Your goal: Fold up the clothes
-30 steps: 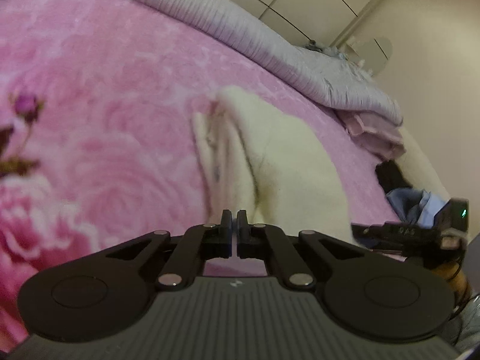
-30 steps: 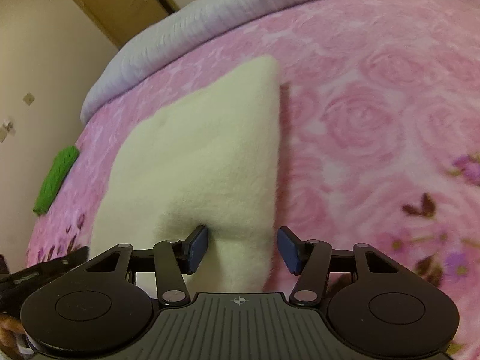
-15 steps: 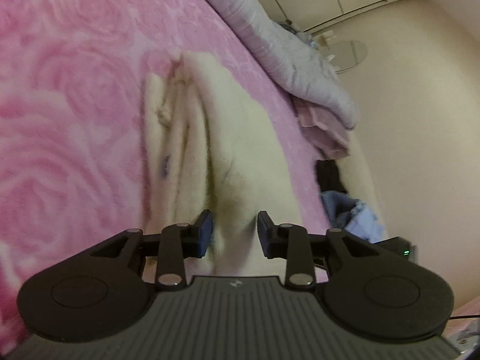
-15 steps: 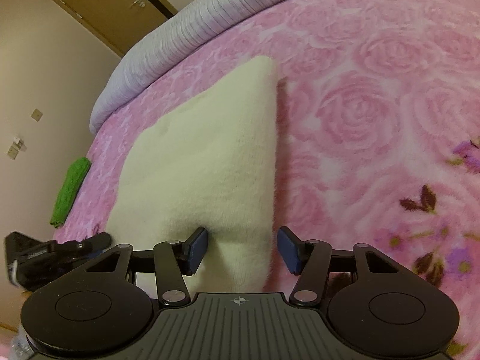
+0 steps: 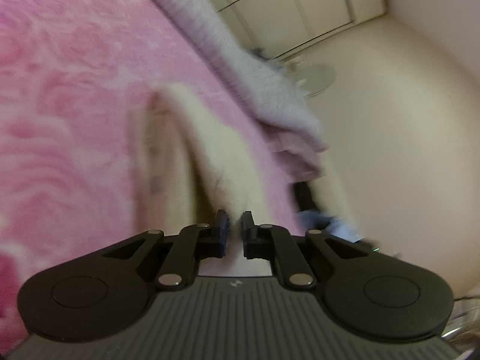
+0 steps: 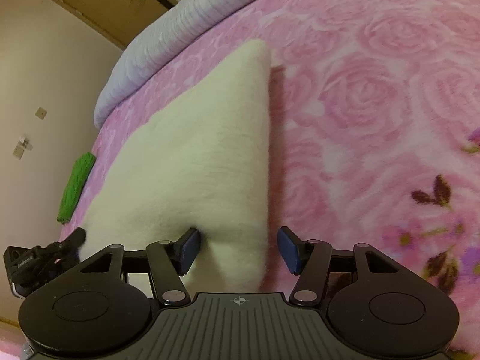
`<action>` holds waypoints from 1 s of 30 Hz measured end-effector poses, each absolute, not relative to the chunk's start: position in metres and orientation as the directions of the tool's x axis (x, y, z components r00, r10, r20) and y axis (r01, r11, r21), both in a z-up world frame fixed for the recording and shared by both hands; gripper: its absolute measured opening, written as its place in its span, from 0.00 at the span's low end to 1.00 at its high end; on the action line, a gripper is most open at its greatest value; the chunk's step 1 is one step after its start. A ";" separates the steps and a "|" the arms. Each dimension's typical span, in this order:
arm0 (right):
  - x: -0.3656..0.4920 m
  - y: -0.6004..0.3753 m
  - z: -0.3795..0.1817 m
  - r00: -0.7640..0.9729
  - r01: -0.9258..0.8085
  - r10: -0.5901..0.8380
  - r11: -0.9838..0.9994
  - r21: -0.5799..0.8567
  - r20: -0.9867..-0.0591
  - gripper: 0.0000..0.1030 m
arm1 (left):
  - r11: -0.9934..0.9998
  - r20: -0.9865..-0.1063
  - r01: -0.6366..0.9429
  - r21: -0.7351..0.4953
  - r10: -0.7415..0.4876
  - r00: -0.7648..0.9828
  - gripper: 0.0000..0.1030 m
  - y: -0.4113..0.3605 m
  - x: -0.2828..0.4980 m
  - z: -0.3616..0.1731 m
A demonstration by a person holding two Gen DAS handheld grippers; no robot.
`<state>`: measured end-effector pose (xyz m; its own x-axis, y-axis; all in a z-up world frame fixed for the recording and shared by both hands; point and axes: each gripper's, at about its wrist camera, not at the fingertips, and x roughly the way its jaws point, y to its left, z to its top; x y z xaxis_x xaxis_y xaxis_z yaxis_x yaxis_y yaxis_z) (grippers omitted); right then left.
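The right claw is spread wide, its pads either side of the near edge of the cream garment; the left claw is nearly pressed together — a slim gap shows, and whether cloth sits in it I cannot tell through the blur. The garment lies on the pink blanket, already doubled into a flat wedge with layered edges. More folds may remain, or this is final. Its long axis runs away from the claws, tapering toward the grey quilt.
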<state>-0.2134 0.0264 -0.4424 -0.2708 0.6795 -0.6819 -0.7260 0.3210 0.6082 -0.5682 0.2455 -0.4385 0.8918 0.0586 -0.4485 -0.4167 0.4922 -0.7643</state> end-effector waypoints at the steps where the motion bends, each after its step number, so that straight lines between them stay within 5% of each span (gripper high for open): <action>1: -0.216 0.028 -0.442 -0.265 -0.739 0.674 0.318 0.594 -0.690 0.55 | 0.486 -0.467 -0.435 -0.758 0.061 0.882 0.09 0.246 -0.565 -0.442; 11: -0.225 0.015 -0.433 -0.193 -0.786 0.688 0.318 0.530 -0.699 0.56 | 0.480 -0.517 -0.518 -0.708 0.146 0.843 0.07 0.225 -0.568 -0.414; 15: -0.221 -0.005 -0.421 -0.176 -0.797 0.720 0.296 0.527 -0.671 0.56 | 0.371 -0.533 -0.564 -0.738 0.193 0.824 0.28 0.217 -0.586 -0.419; 20: -0.240 -0.025 -0.405 -0.182 -0.878 0.714 0.191 0.438 -0.676 0.56 | 0.299 -0.519 -0.552 -0.778 0.190 0.834 0.42 0.210 -0.589 -0.427; 24: -0.255 -0.025 -0.410 -0.187 -0.917 0.687 0.136 0.376 -0.703 0.56 | 0.304 -0.523 -0.552 -0.776 0.178 0.834 0.36 0.210 -0.578 -0.435; 25: -0.257 -0.024 -0.413 -0.184 -0.919 0.682 0.135 0.370 -0.707 0.56 | 0.310 -0.513 -0.542 -0.781 0.176 0.840 0.25 0.211 -0.580 -0.436; 26: -0.258 -0.023 -0.416 -0.182 -0.922 0.678 0.134 0.363 -0.712 0.47 | 0.327 -0.514 -0.547 -0.771 0.187 0.837 0.19 0.212 -0.579 -0.434; 27: -0.260 -0.022 -0.419 -0.179 -0.925 0.674 0.134 0.357 -0.717 0.19 | 0.347 -0.520 -0.557 -0.754 0.203 0.830 0.13 0.212 -0.577 -0.431; 30: -0.265 -0.019 -0.427 -0.172 -0.932 0.661 0.131 0.337 -0.731 0.15 | 0.410 -0.541 -0.589 -0.696 0.239 0.806 0.12 0.211 -0.581 -0.428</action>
<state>-0.2648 -0.0194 -0.4270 -0.1715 0.6606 -0.7309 -0.9323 0.1309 0.3371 -0.5808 0.2108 -0.4279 0.8063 0.2385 -0.5413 -0.5889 0.4100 -0.6965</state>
